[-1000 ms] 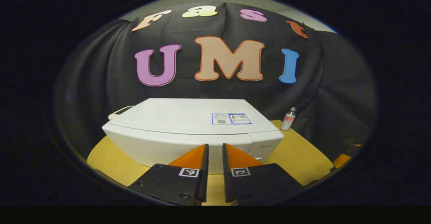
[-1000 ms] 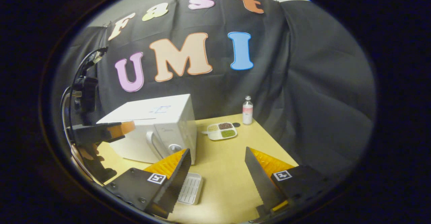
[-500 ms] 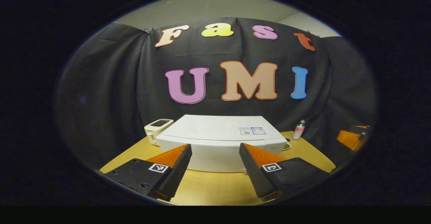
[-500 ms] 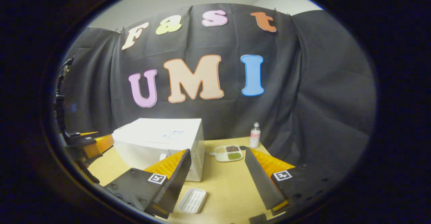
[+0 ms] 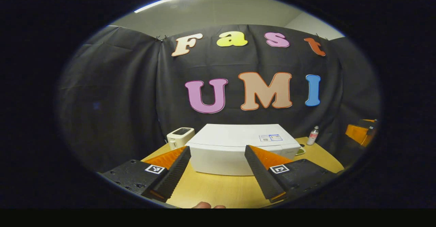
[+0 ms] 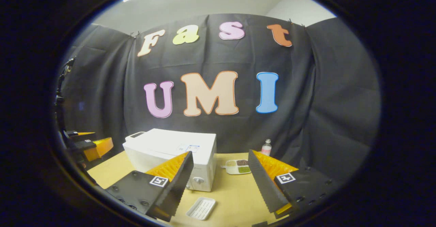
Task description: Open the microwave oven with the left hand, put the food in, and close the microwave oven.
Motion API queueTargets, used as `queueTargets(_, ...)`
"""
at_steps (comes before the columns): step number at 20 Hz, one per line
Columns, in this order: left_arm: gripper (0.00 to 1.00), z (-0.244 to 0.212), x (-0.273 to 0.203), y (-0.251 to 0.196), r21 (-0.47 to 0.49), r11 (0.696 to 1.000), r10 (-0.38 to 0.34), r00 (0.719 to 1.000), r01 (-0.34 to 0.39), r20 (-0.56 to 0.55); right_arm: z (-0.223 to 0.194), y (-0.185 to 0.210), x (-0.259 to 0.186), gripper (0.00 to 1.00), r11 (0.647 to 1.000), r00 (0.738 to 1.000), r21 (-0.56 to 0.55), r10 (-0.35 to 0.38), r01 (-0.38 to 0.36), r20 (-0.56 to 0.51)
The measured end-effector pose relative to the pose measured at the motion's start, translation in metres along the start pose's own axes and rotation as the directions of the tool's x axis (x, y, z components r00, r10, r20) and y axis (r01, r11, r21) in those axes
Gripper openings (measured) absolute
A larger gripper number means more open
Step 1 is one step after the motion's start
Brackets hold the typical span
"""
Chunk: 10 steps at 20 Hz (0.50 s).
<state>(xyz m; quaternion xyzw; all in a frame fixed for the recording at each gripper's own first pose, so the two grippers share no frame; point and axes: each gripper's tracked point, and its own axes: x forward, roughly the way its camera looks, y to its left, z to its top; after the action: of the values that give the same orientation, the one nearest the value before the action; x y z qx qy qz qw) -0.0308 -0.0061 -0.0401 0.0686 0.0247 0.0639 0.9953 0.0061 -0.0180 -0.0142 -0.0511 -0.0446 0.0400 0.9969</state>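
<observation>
— Microwave oven (image 5: 242,148): where does it sit?
— Toward the back of the wooden bench (image 5: 218,189), door closed, under the black cloth wall. In the left gripper view it is straight ahead of the left gripper (image 5: 216,172), with bare bench between the two.

— And the food?
— The right gripper view shows a compartmented food tray (image 6: 238,166) on the bench, just to the right of the oven and apart from it, with a small bottle (image 6: 266,147) behind it near the cloth. A ribbed white tray (image 6: 201,208) lies near the bench's front, between the fingers of the right gripper (image 6: 220,182).

— What does the left gripper view add?
— A white toaster (image 5: 180,136) at the oven's left rear corner, and the right gripper far off at the right edge. Fingertips of a hand (image 5: 207,205) peek in at the bottom.

— Jaws?
— Both pairs are spread wide and hold nothing. Each gripper hovers over the bench's front part, well short of the oven.

— Room to move?
— Open bench lies in front of the oven and to its right.
</observation>
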Motion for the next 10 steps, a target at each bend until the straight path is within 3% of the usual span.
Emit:
queueTargets(6, 0.96, -0.002, -0.001, -0.008, -0.004, 0.999, -0.038, 0.999, 0.038, -0.003, 0.006, -0.002, -0.012, 0.89, 1.0, 1.0, 0.011, 0.008, -0.008, 0.023)
queueTargets(10, 0.96, -0.008, -0.003, -0.004, -0.01, 0.997, -0.077, 0.997, 0.077, -0.012, 0.01, -0.004, -0.022, 0.89, 0.999, 0.998, 0.0, -0.045, 0.045, 0.034)
